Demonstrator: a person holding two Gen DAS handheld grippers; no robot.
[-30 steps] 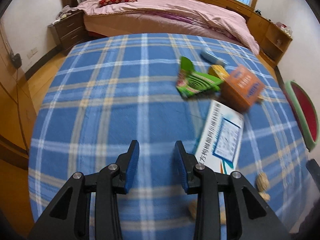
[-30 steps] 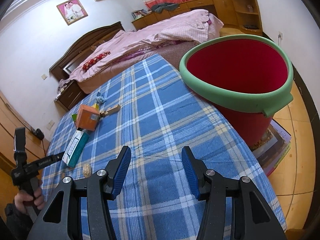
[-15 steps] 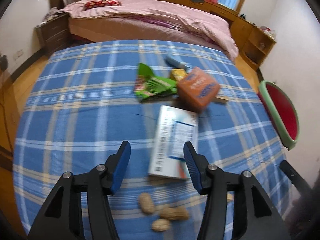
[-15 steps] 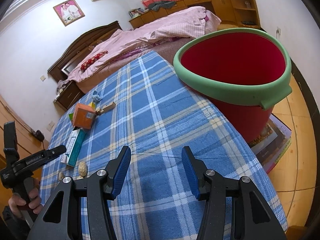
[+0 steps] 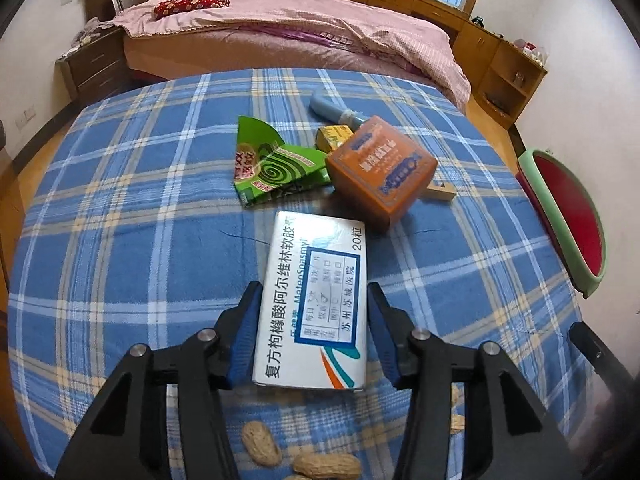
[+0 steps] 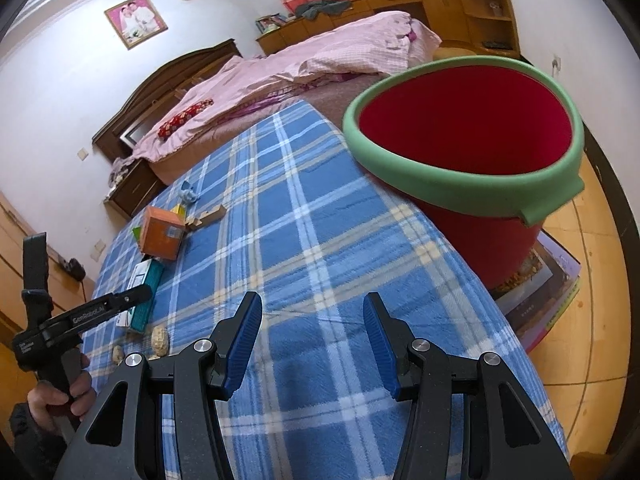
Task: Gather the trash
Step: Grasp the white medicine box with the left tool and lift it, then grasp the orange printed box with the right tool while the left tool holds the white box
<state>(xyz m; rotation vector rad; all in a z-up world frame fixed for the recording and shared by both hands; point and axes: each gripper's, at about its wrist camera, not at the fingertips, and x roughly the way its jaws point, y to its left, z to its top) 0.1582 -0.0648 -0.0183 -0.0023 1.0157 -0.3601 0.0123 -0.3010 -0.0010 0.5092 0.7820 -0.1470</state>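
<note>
Since a second ago your left gripper (image 5: pixel 312 332) has travelled across the plaid cloth (image 5: pixel 120 240) to the white medicine box (image 5: pixel 316 304), which now lies between its blue pads (image 5: pixel 244 332). Those jaws are closing; whether the pads already press the box's sides is hard to tell, as a sliver of gap seems to remain on the right. Your right gripper (image 6: pixel 312 344) has stayed where it was, jaws spread over bare cloth with nothing between them.

Nearest you, peanuts (image 5: pixel 260 444) sit at the bottom edge of the left view, partly cut off by the frame and the gripper's arms. The box's near end runs under the fingers. Beyond it, the orange carton (image 5: pixel 380 168) stands tilted, touching the green mosquito-coil packet (image 5: pixel 276 164) on its left. It hides most of a small yellow box (image 5: pixel 334 136) and part of a wooden piece (image 5: pixel 440 192) to its right. A blue object (image 5: pixel 332 110) lies further back, its shape hard to make out.

At the cloth's right edge stands the red bucket (image 6: pixel 464 136) with a green rim. The right view shows its red inside with nothing visible in it, though the near rim hides the bottom. In the left view only a slice of it shows. Your left hand (image 6: pixel 60 396) is half cut off at the right view's corner.
</note>
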